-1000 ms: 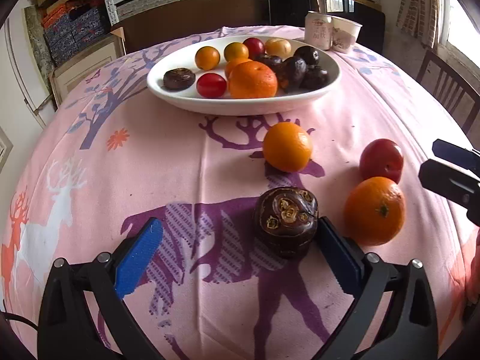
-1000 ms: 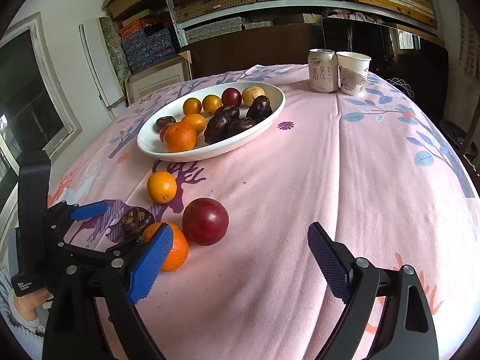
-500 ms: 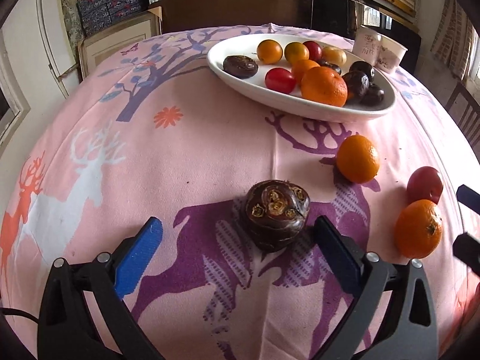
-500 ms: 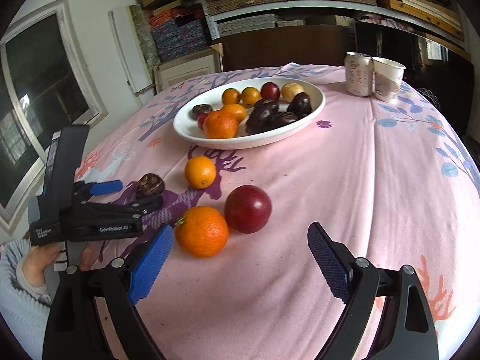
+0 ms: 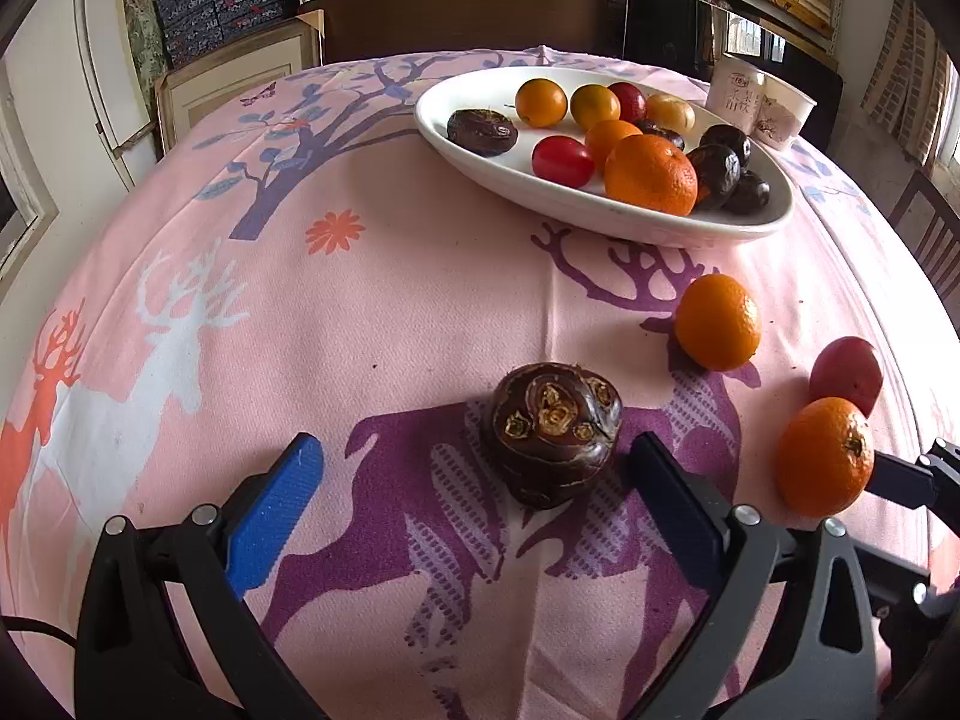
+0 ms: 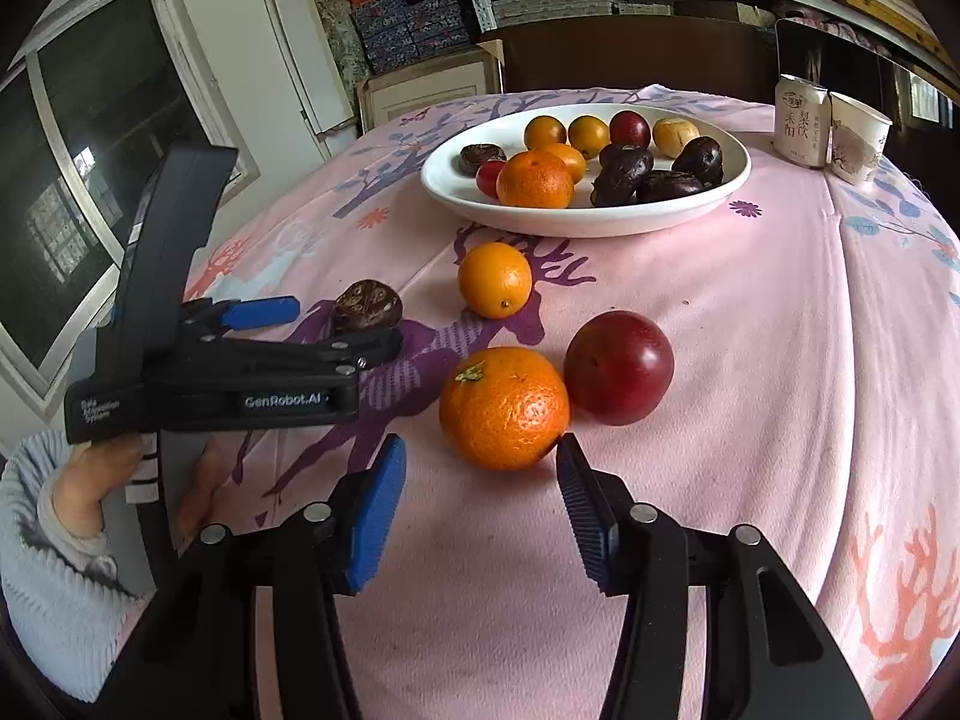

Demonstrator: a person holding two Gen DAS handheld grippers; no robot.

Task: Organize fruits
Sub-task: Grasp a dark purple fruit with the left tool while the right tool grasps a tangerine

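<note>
A dark brown knobbly fruit [image 5: 555,441] lies on the pink cloth between the open fingers of my left gripper [image 5: 474,480], close to the right finger. It also shows in the right wrist view [image 6: 367,306]. My right gripper [image 6: 480,480] is open, and a large orange [image 6: 504,408] sits just ahead of its tips. A red plum [image 6: 619,367] and a smaller orange [image 6: 495,279] lie close by. The white oval plate [image 6: 576,219] holds several fruits.
A drink can [image 6: 801,120] and a paper cup [image 6: 857,135] stand at the back right. A wooden chair [image 5: 927,234] stands beyond the table's right edge. Shelves and boxes line the far wall.
My left gripper has swung a little left around the brown fruit. My right gripper has moved in toward the large orange and its fingers have narrowed.
</note>
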